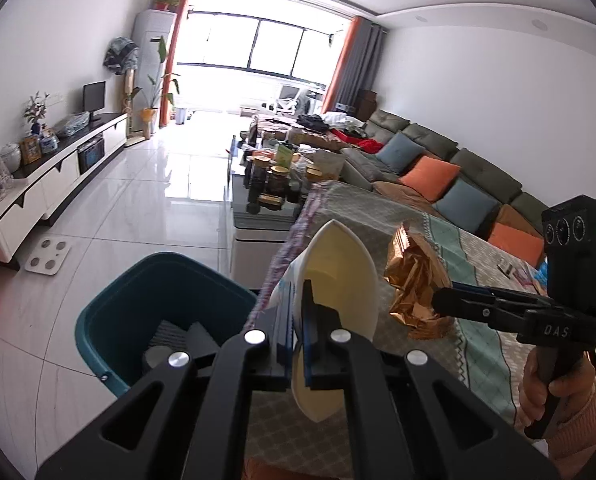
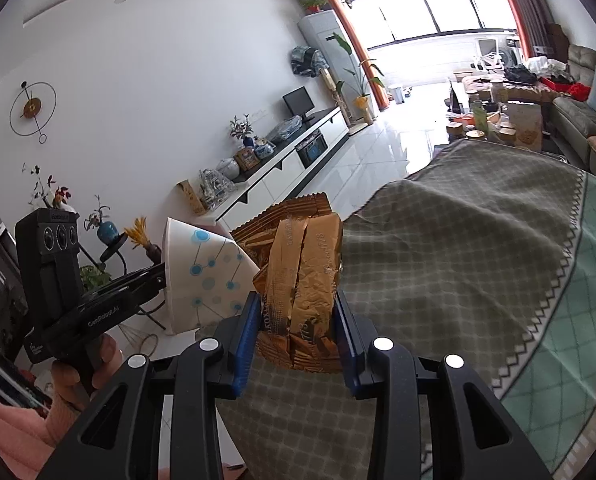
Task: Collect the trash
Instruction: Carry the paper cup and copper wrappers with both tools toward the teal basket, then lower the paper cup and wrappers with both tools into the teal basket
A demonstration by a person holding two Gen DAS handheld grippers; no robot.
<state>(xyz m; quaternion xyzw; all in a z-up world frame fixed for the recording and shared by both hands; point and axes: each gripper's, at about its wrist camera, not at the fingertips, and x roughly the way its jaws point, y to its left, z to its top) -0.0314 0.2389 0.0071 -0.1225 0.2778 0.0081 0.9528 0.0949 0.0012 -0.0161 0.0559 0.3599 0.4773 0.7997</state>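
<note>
Your left gripper (image 1: 296,320) pinches the flattened paper cup (image 1: 338,280) and your right gripper (image 2: 294,328) the gold wrapper (image 2: 302,280), both above the counter's (image 2: 478,260) edge; dropping them into the teal bin (image 1: 110,300) remains.

1. The left gripper (image 1: 298,316) has its blue-padded fingers (image 1: 308,320) pressed close together, pinching the wall of a flattened paper cup (image 1: 338,280).
2. The right gripper (image 2: 296,320) clamps a crumpled gold wrapper (image 2: 302,276) between its blue pads (image 2: 245,340), jaws partly closed.
3. A bare hand (image 1: 546,384) in a pink sleeve grips the right gripper's handle.
4. Another hand (image 2: 86,368) grips the left handle.
</note>
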